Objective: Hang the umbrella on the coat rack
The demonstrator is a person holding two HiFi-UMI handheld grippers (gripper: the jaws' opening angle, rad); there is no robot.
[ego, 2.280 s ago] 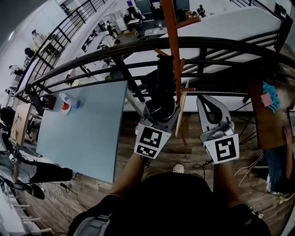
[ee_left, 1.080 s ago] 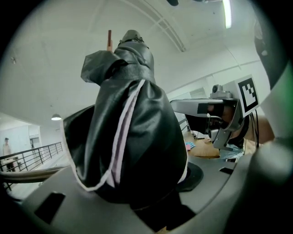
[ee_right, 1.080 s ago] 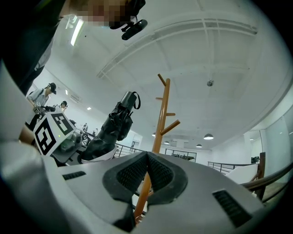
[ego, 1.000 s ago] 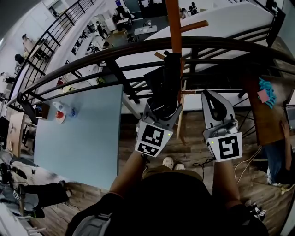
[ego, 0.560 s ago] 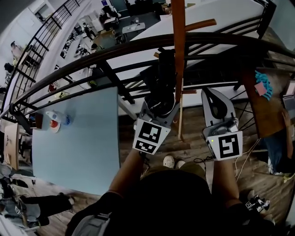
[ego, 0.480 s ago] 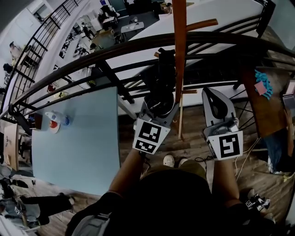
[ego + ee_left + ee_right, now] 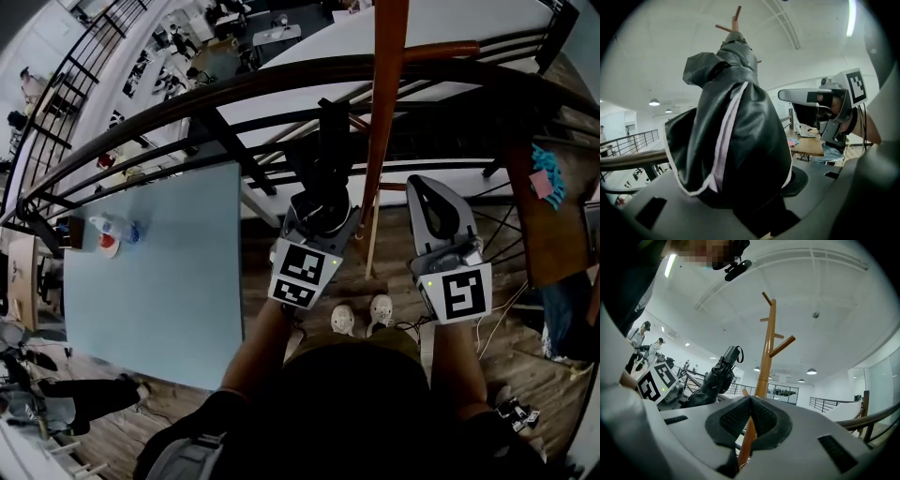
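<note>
A railing (image 7: 187,101) runs behind the coat rack (image 7: 384,122), beside which the left tool (image 7: 319,204) pinches the umbrella (image 7: 323,169); the right tool (image 7: 424,187) is pressed together.

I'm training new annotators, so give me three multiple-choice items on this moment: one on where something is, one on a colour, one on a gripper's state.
1. In the head view, the coat rack stands:
A) between the left gripper and the right gripper
B) left of both
C) right of both

2. The umbrella fabric is mainly:
A) red
B) black
C) yellow

3. The right gripper is:
A) wide open
B) shut on the umbrella
C) shut, empty

Answers:
1 A, its pole rises between them.
2 B, the folds are black with pale trim.
3 C, its pads meet with nothing between.
</note>
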